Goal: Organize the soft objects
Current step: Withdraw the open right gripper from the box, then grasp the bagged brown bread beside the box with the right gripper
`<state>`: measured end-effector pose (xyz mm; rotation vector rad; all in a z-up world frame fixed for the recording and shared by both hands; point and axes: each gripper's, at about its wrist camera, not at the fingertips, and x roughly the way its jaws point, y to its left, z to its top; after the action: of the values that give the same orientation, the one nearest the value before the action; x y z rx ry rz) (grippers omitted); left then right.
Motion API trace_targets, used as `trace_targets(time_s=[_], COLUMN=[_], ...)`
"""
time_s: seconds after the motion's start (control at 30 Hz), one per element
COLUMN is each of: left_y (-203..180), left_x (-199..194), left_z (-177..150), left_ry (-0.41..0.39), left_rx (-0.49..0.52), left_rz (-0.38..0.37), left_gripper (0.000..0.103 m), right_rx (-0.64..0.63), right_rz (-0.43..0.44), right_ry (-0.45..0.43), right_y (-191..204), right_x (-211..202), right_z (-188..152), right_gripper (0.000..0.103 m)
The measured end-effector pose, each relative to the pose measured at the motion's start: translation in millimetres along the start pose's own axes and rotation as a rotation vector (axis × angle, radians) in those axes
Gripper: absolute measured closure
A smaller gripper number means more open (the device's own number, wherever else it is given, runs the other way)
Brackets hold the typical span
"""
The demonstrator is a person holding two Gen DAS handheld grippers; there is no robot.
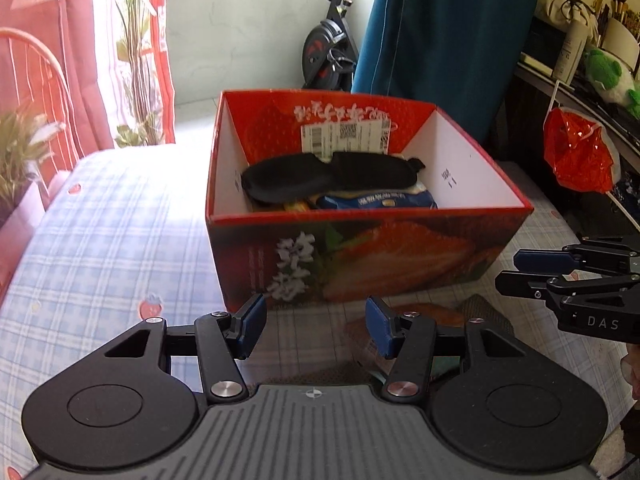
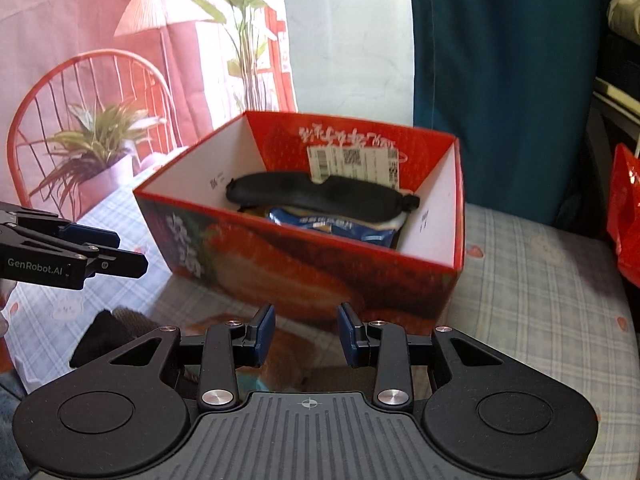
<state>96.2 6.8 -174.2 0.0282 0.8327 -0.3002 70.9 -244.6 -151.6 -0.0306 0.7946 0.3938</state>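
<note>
Box rim (image 1: 360, 213) — open claws (image 1: 316, 330) just short

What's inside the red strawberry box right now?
Inside the red strawberry box, a black soft item lies on top, over a blue printed packet and something yellow. What lies beneath them, and the box floor, is covered.
</note>
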Motion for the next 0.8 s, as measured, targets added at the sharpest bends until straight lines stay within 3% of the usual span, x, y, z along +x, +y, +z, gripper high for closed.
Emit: trace_targets(time_s=[0.37, 0.8], left_y=[2.4, 7.5], left_x=[23.2, 55.9], left_z=[-11.8, -14.3], left_ry=[0.099, 0.18], left_rx=[-0.056, -0.174], left_rz=[-0.064, -0.163], left_gripper=[0.046, 0.046], right_rx=[-0.022, -0.071], right_rz=[0.041, 0.11], right_ry=[0.058, 0.129], right_y=[4.4, 21.2], right_x=[12.5, 33.6], right_z=[-18.9, -26.7], right_gripper=[0.071, 0.059])
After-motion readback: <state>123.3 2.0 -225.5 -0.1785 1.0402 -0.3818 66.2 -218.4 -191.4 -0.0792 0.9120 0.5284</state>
